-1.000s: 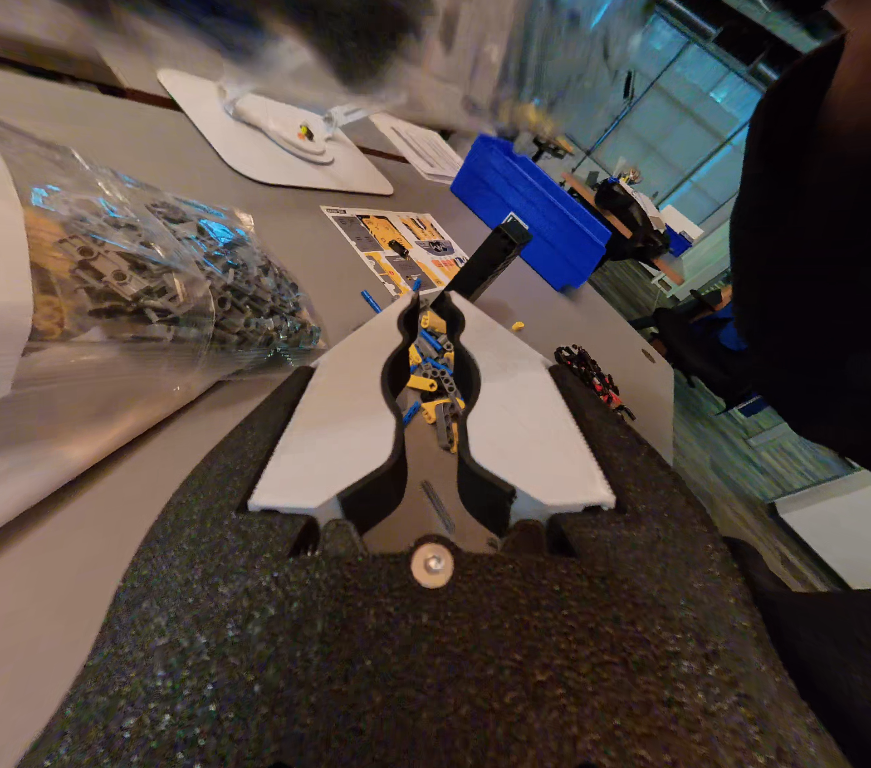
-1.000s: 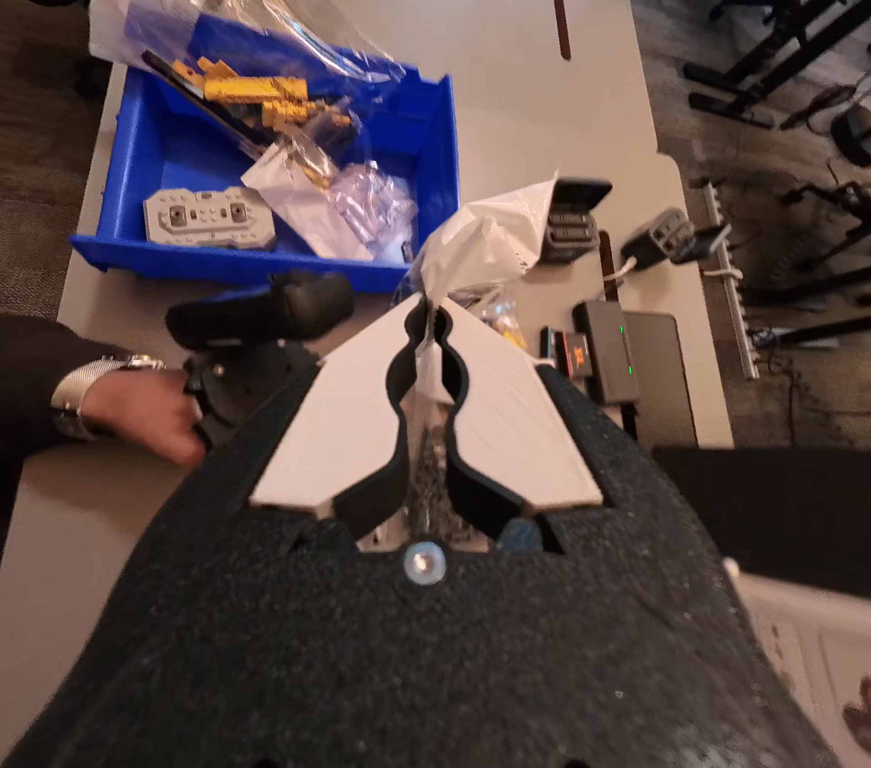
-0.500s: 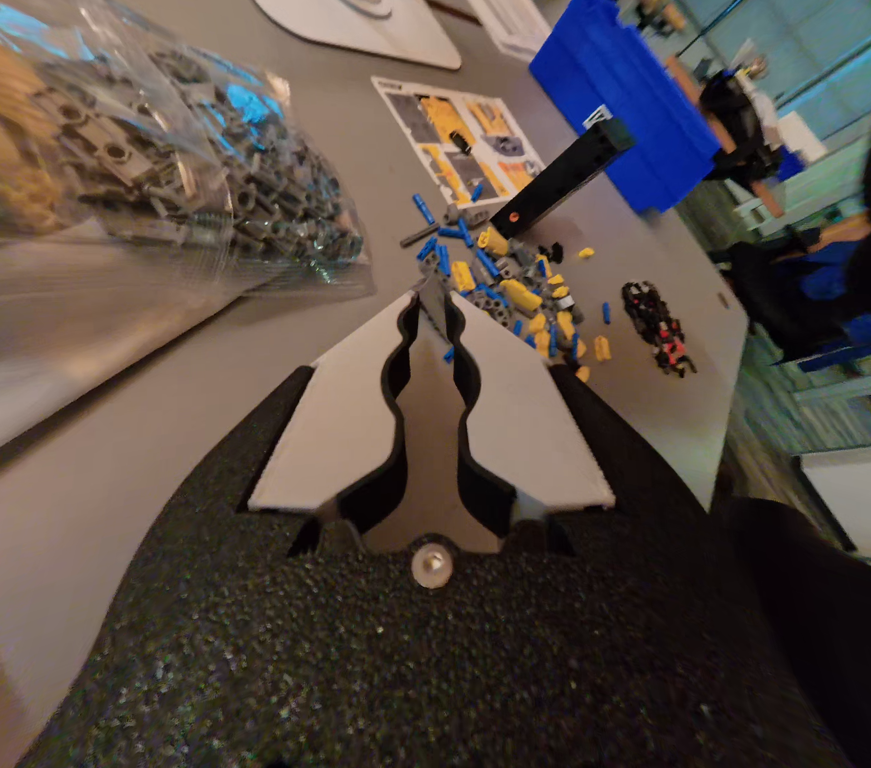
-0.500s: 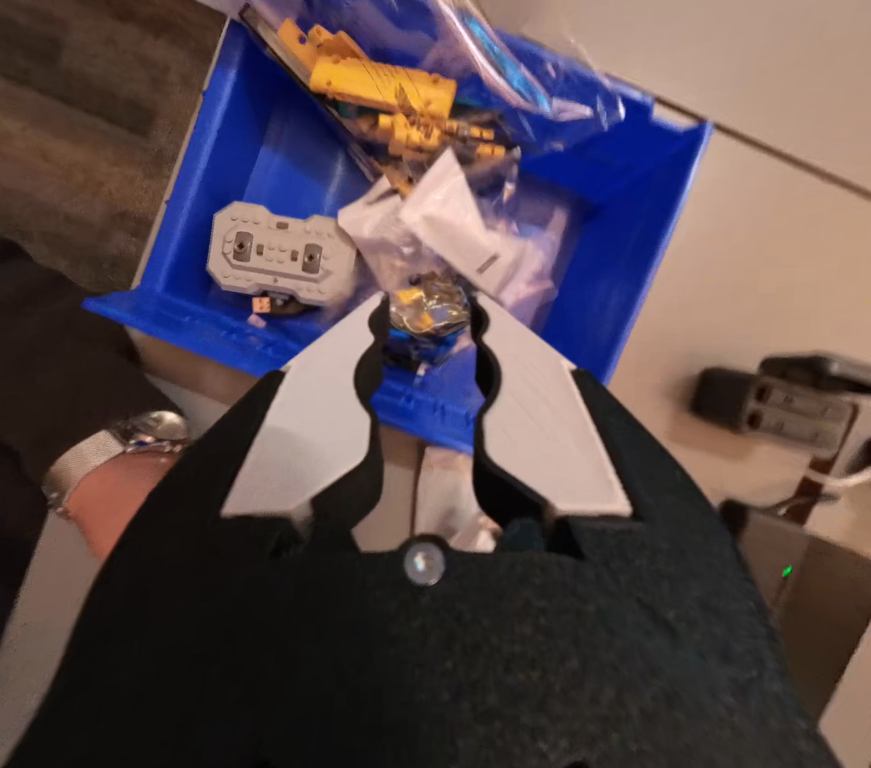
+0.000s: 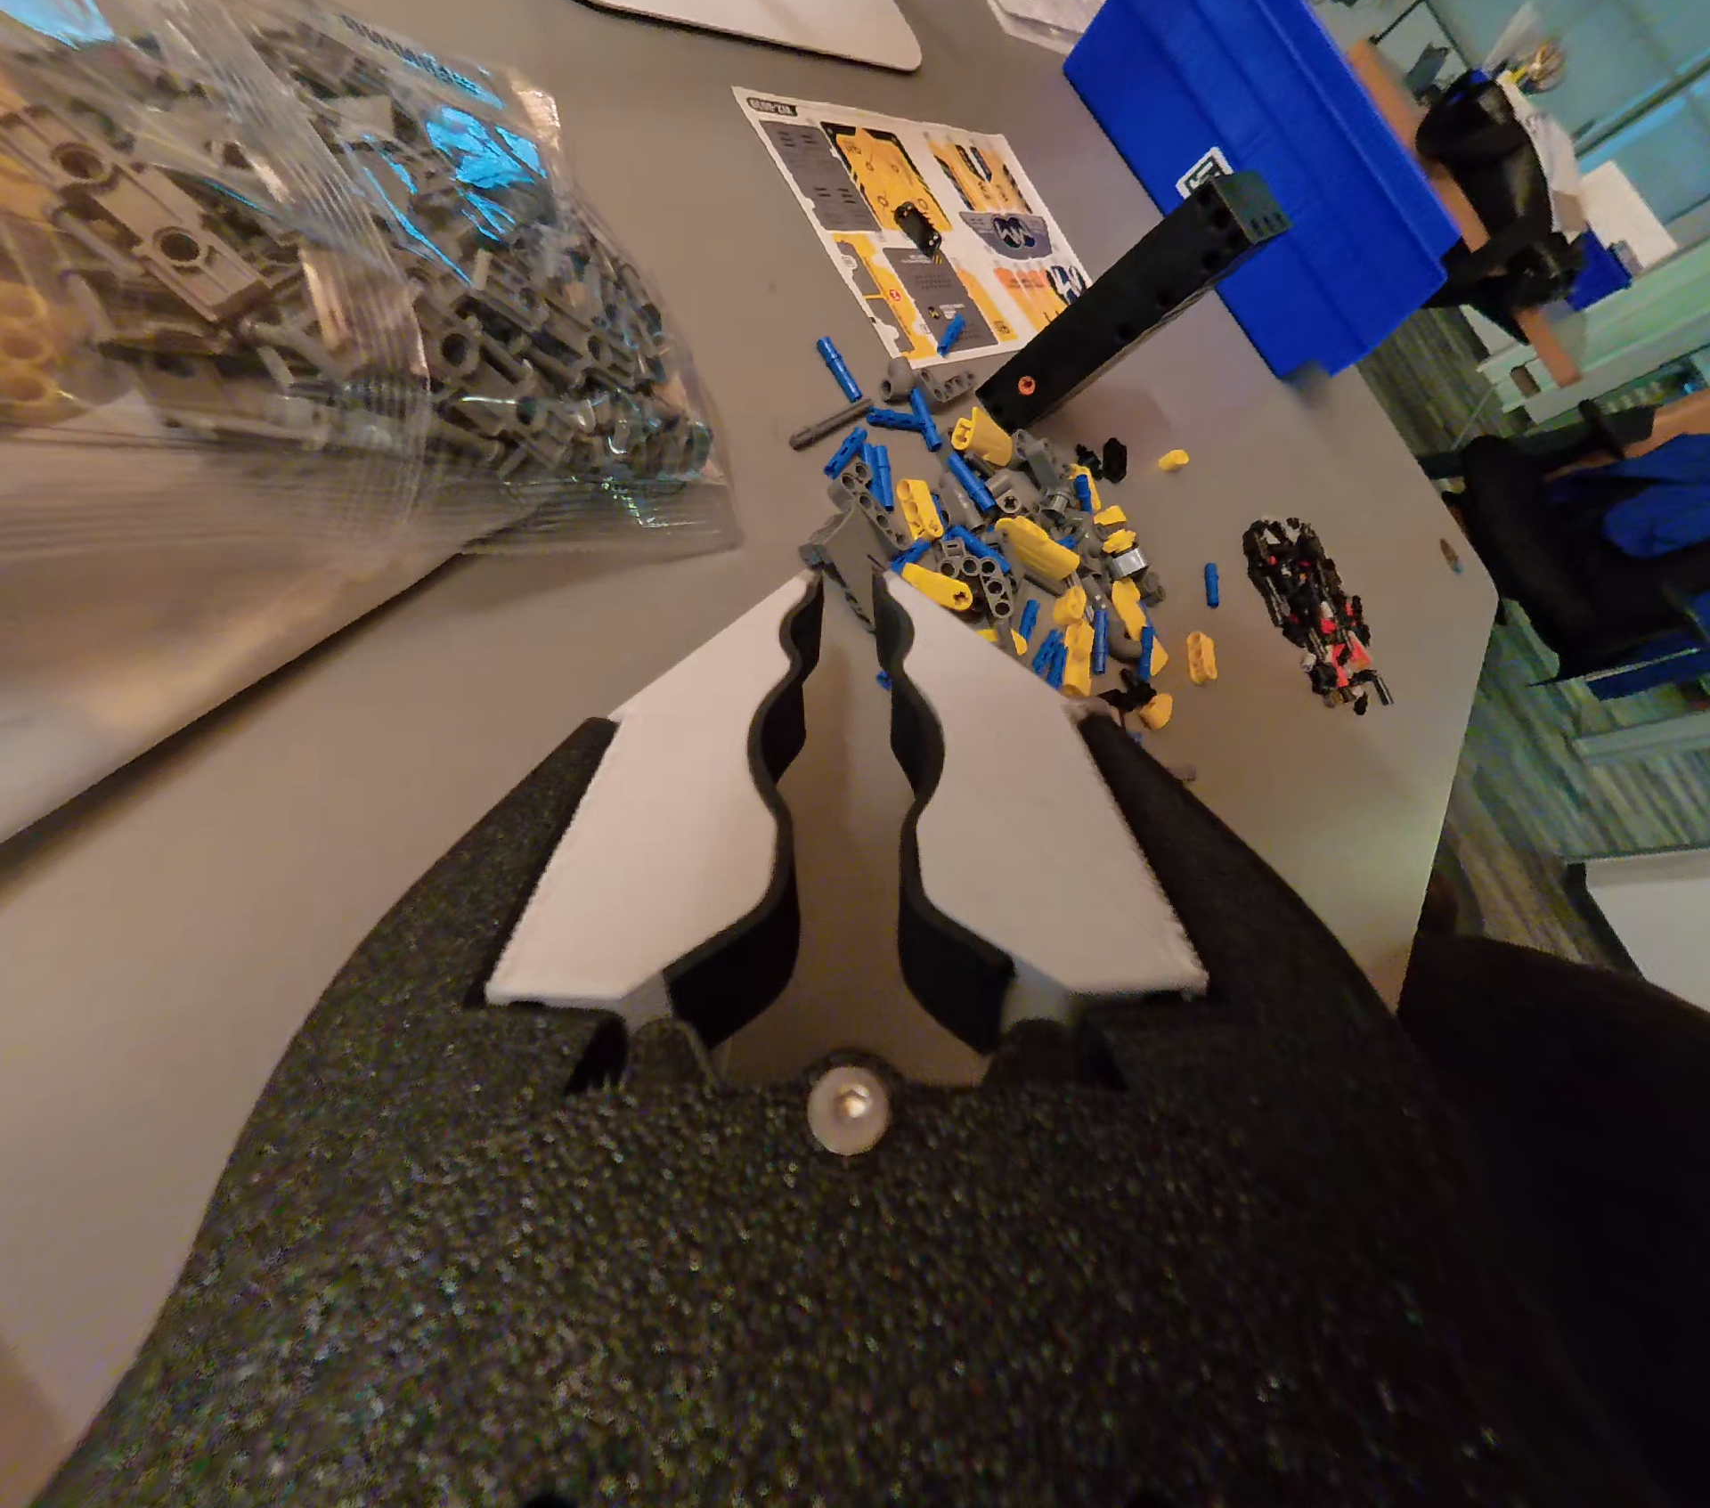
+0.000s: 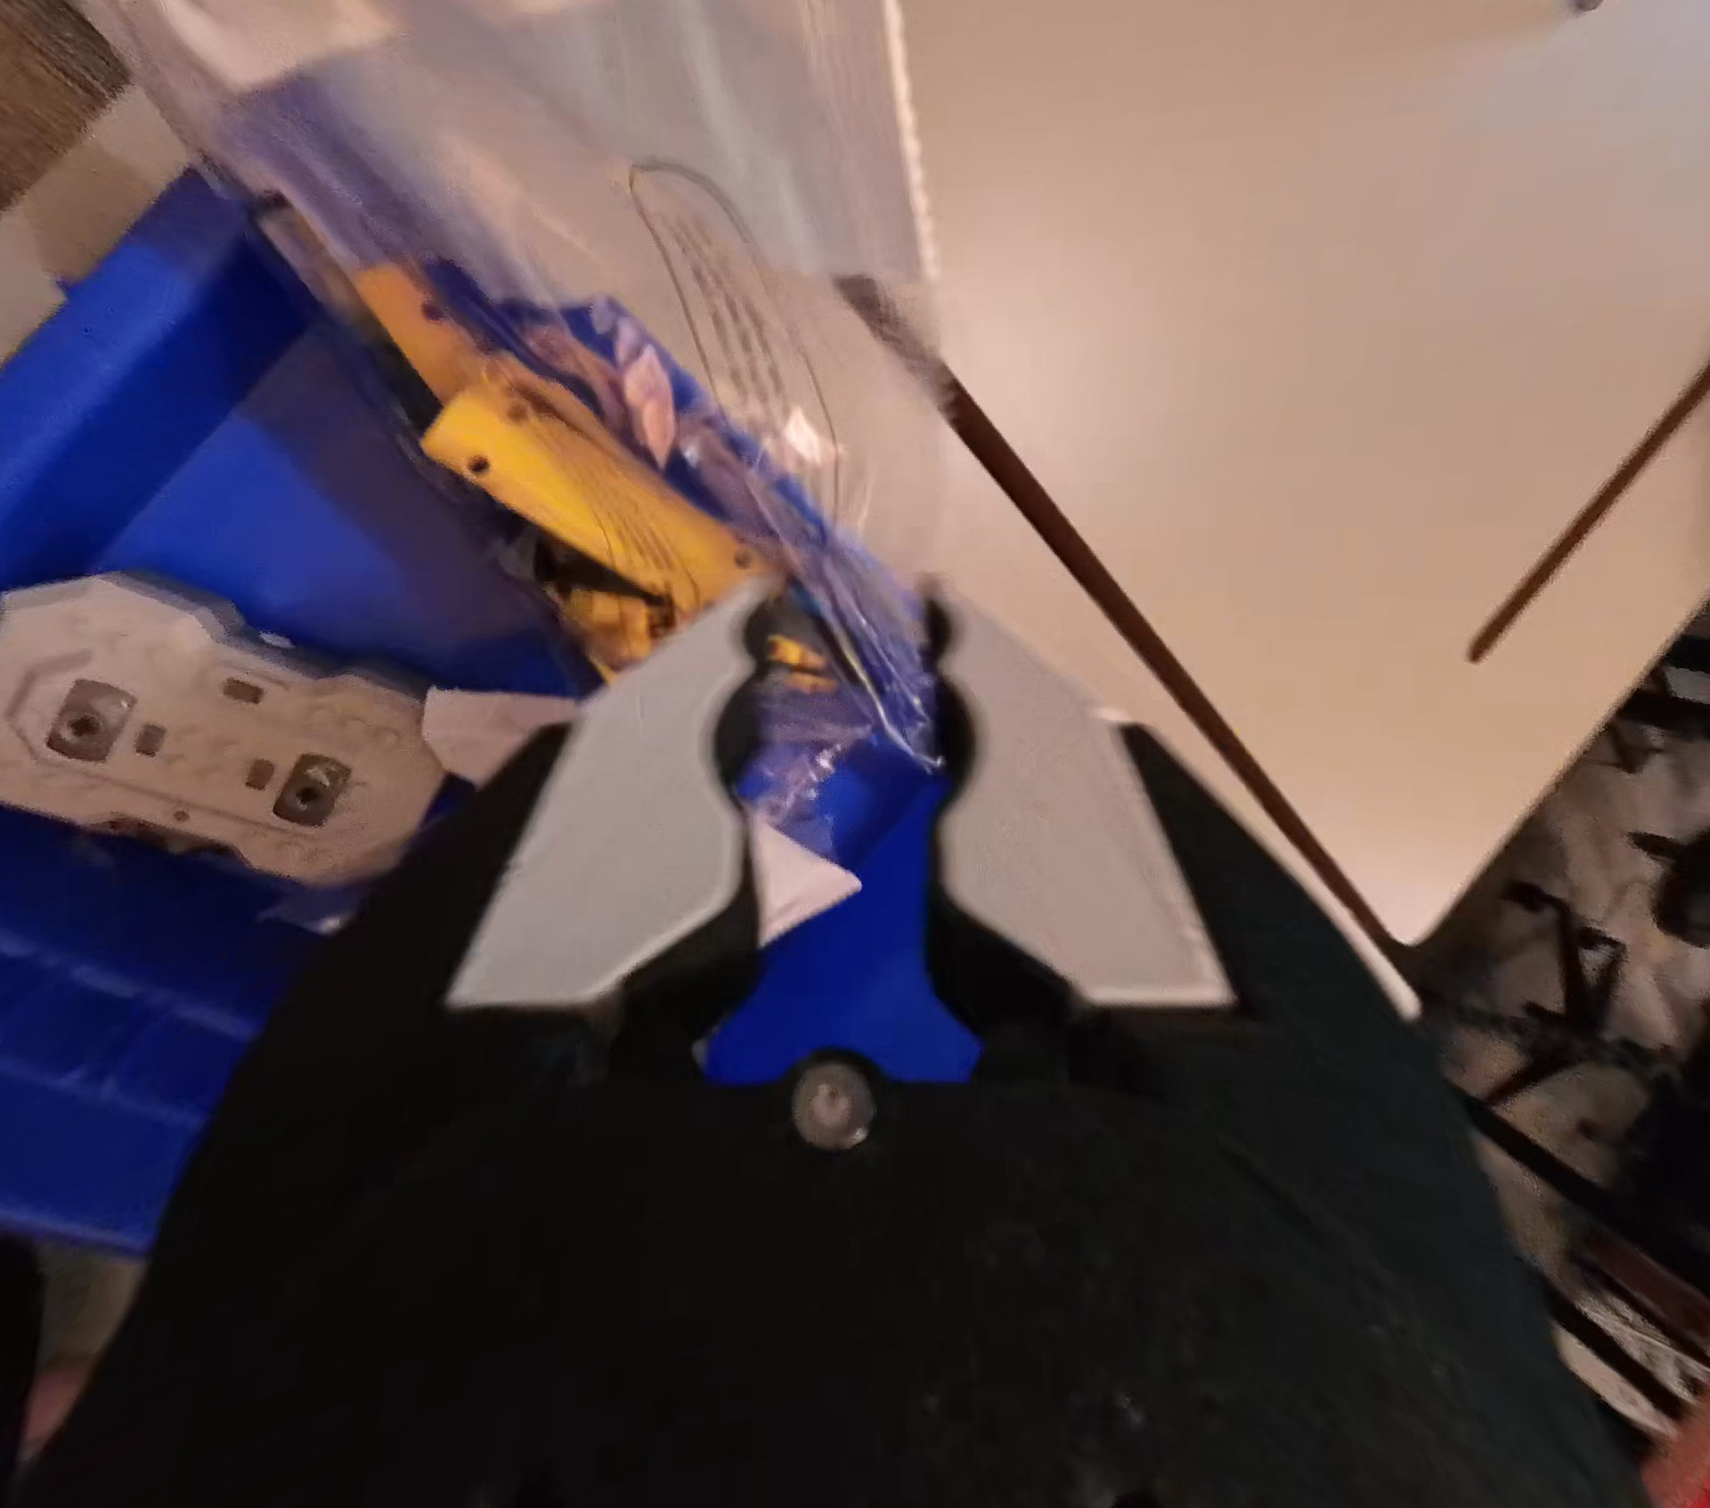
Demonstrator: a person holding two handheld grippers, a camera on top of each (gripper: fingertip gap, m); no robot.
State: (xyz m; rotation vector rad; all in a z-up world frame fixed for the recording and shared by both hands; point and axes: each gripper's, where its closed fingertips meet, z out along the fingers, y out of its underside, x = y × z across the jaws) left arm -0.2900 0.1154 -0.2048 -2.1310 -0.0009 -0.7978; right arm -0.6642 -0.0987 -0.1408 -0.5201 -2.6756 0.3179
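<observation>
Hovering over a blue bin [image 6: 185, 446], with the right gripper [image 6: 847, 603] spread apart and nothing pinched between the fingers [image 6: 638, 797]. Showing blue bin floor and a white scrap of paper [image 6: 796, 881] through the gap. Lying just ahead of the fingertips, a clear plastic bag [image 6: 574, 168] of yellow parts [image 6: 574, 483], draping over the bin's far wall onto the pale table [image 6: 1249, 260]. Resting in the bin to the left, a grey controller [image 6: 185, 732]. Blurring across the whole view.
</observation>
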